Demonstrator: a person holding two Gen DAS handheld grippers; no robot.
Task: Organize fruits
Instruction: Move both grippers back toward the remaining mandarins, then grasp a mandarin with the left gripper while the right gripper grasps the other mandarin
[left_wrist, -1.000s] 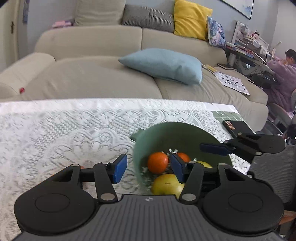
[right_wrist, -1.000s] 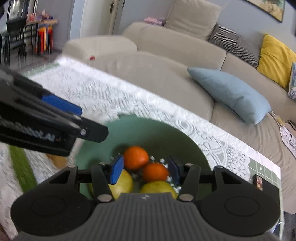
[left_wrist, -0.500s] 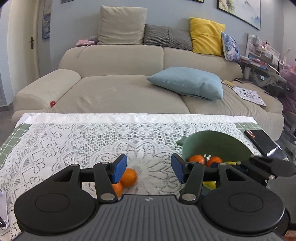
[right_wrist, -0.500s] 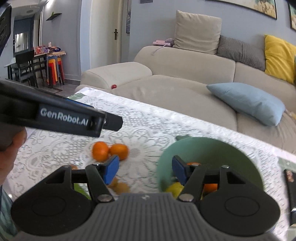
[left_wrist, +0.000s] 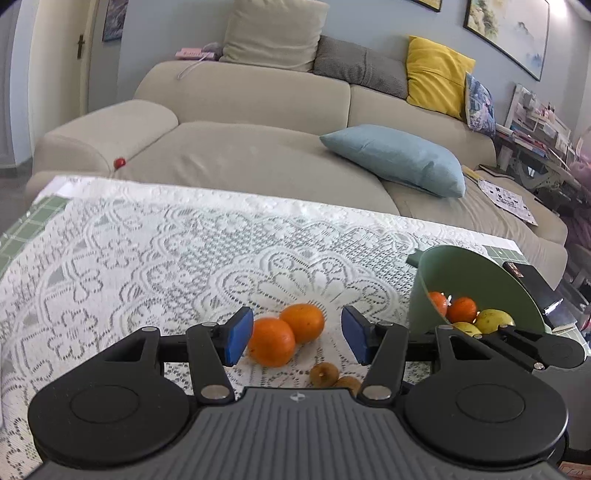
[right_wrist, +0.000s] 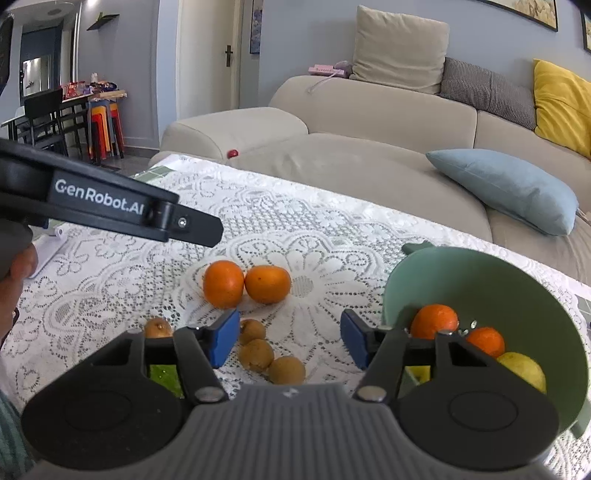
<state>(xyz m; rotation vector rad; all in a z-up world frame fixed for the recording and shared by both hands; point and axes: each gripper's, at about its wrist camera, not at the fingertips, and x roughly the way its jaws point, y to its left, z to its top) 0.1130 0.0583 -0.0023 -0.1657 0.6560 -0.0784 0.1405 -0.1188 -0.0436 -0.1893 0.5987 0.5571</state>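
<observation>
A green bowl (right_wrist: 517, 280) stands at the right of the lace-covered table and holds oranges (right_wrist: 434, 320) and yellow fruit (right_wrist: 522, 369); it also shows in the left wrist view (left_wrist: 476, 269). Two oranges (right_wrist: 223, 282) (right_wrist: 267, 283) lie side by side on the cloth, seen in the left wrist view too (left_wrist: 271, 341). Several brown kiwis (right_wrist: 256, 354) lie nearer. My left gripper (left_wrist: 297, 339) is open, just short of the oranges. My right gripper (right_wrist: 290, 341) is open above the kiwis, left of the bowl.
A green fruit (right_wrist: 162, 374) shows behind my right gripper's left finger. A dark phone (left_wrist: 524, 273) lies beyond the bowl at the table's right end. A beige sofa (left_wrist: 258, 162) with a blue cushion (left_wrist: 395, 158) runs along the far edge.
Both grippers have pulled back and swung left, away from over the bowl. The loose oranges and kiwis on the cloth have come into view. Both stay open.
</observation>
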